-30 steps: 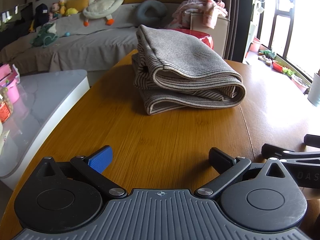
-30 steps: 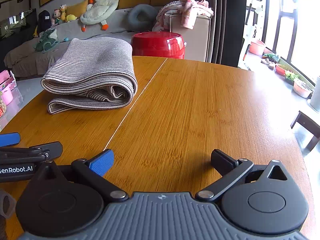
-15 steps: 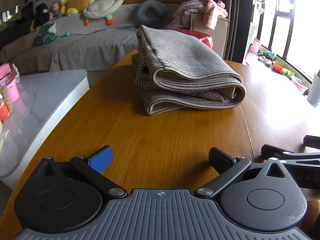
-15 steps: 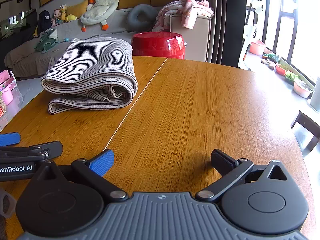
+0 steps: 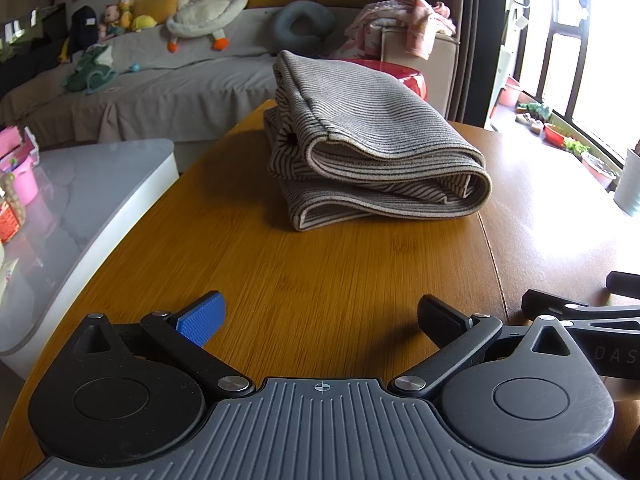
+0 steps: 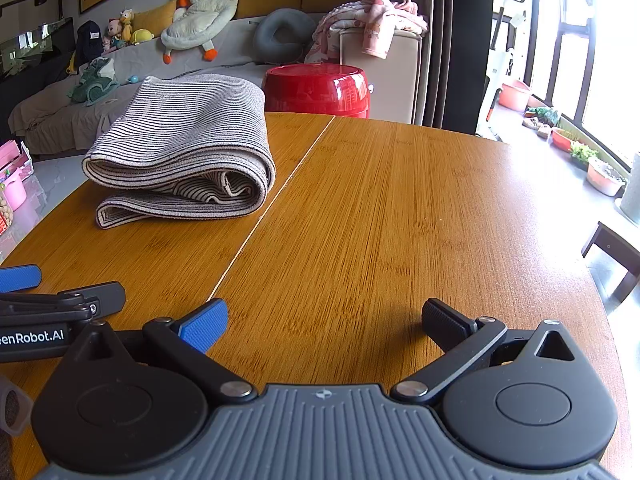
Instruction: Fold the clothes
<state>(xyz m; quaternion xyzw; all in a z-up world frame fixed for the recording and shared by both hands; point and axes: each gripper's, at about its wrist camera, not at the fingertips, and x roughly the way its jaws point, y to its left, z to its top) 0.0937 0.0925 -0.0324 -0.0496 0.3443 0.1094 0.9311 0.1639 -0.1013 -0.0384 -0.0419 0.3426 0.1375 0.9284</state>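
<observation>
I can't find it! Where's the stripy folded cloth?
The stripy folded cloth lies on the wooden table, ahead of the left gripper, in front of the red tub.

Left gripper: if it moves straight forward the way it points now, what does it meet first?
Probably the folded striped garment, lying ahead on the wooden table. The left gripper is open, with bare wood before the cloth; its height above the table is unclear.

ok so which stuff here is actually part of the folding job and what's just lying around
Part of the job:
striped garment, folded on the wooden table
left hand-held gripper, open
right hand-held gripper, open

Just lying about:
red tub
duck plush
grey neck pillow
pink clothes
</observation>
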